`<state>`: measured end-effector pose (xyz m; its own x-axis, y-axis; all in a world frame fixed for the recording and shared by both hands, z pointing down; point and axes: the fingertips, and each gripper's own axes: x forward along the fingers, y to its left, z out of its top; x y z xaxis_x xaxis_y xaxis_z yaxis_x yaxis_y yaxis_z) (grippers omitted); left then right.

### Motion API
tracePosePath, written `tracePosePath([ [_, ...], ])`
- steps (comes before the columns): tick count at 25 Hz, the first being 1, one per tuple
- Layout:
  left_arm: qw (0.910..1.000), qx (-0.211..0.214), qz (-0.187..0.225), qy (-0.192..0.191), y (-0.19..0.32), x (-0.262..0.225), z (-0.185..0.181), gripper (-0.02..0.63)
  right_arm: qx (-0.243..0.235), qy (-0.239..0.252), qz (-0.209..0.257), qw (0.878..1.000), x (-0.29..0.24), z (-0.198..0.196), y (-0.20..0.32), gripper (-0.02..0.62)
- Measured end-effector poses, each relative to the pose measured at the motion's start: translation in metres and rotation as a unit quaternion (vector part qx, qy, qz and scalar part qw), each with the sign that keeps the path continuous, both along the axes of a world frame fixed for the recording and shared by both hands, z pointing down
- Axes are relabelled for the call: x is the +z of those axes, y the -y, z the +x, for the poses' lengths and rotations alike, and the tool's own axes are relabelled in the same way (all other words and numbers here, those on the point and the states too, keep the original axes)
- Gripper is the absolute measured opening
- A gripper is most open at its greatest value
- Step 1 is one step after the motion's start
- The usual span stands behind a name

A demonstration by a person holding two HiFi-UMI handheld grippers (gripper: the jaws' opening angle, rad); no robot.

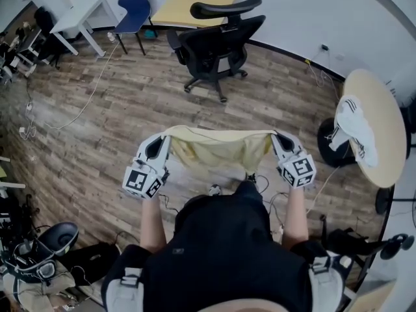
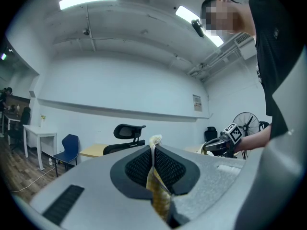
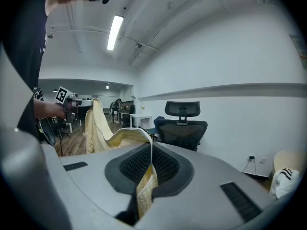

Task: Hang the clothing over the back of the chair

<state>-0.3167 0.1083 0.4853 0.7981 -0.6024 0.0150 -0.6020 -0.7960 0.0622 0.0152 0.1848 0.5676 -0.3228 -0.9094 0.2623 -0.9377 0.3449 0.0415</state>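
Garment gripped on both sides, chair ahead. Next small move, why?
Probably carry the pale yellow cloth garment forward toward the black mesh office chair: left gripper and right gripper each clamp an edge, cloth spread between them, chair some way ahead.

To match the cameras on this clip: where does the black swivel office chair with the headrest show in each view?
Head view: black swivel office chair at top centre, on the wood floor.
Left gripper view: left of centre, just above the jaws.
Right gripper view: centre, right of the jaws.
Shared landmark: the pale yellow fabric garment, pinched in both sets of jaws.
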Motion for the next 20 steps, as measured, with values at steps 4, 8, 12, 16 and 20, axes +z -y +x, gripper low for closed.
tracePosePath([
  [4, 1.0000, -0.007, 0.001, 0.003, 0.011, -0.004, 0.009, 0.009, -0.008, 0.000, 0.001, 1.000, 0.000, 0.008, 0.015, 0.000],
  [8, 0.9999, -0.015, 0.000, 0.008, 0.024, -0.006, 0.023, 0.009, -0.015, 0.000, -0.005, 1.000, 0.004, 0.020, 0.031, 0.000],
  [12, 0.9996, -0.025, -0.006, 0.005, 0.034, -0.005, 0.037, 0.009, -0.022, -0.009, -0.010, 1.000, 0.001, 0.035, 0.050, 0.000],
  [16, 0.9993, -0.035, -0.009, 0.008, 0.047, -0.003, 0.054, 0.009, -0.034, -0.010, -0.009, 0.999, 0.002, 0.055, 0.070, 0.000],
  [20, 0.9989, -0.046, -0.004, 0.008, 0.061, -0.006, 0.073, 0.009, -0.045, -0.015, -0.007, 0.999, 0.001, 0.076, 0.092, 0.000],
])
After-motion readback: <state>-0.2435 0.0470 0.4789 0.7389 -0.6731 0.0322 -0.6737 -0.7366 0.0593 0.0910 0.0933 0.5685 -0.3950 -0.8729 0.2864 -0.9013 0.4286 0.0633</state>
